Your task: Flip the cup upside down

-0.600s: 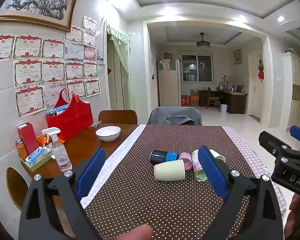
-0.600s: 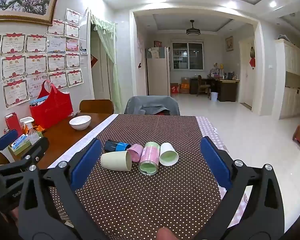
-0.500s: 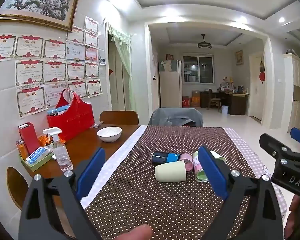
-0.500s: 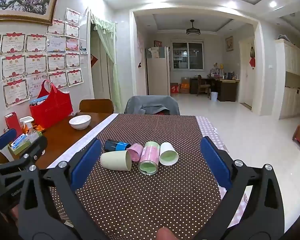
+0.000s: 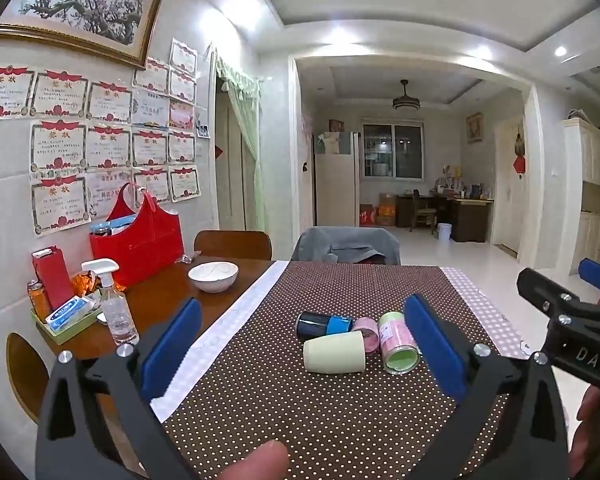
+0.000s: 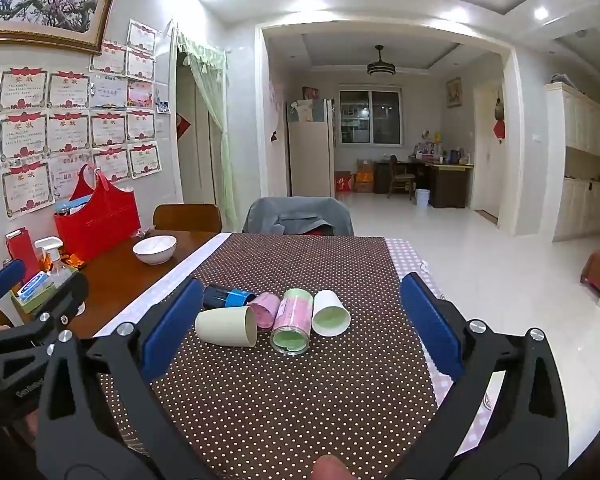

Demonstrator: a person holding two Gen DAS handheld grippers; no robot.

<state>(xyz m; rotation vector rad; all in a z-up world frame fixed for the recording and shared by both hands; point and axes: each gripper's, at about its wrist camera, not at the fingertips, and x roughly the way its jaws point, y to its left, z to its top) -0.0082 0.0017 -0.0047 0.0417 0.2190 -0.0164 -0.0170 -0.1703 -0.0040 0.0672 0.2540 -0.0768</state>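
Several cups lie on their sides in a cluster on the brown dotted cloth (image 6: 300, 392). A cream cup (image 5: 334, 357) (image 6: 226, 326) lies nearest. Behind it lie a dark cup with a blue band (image 5: 318, 324) (image 6: 224, 296) and a small pink cup (image 5: 366, 332) (image 6: 265, 310). A pink-and-green cup (image 5: 398, 342) (image 6: 294, 320) and a white cup (image 6: 330, 314) lie to the right. My left gripper (image 5: 300, 344) is open and empty, short of the cups. My right gripper (image 6: 298, 324) is open and empty too.
A white bowl (image 5: 213, 276), a red bag (image 5: 138, 240), a spray bottle (image 5: 114, 304) and a tray of small items (image 5: 66, 316) stand on the bare wood at the left. Chairs (image 5: 346, 244) stand at the table's far end.
The left wrist view has shifted slightly, so the cups sit a little further right in it. The right gripper and the cups have not moved.
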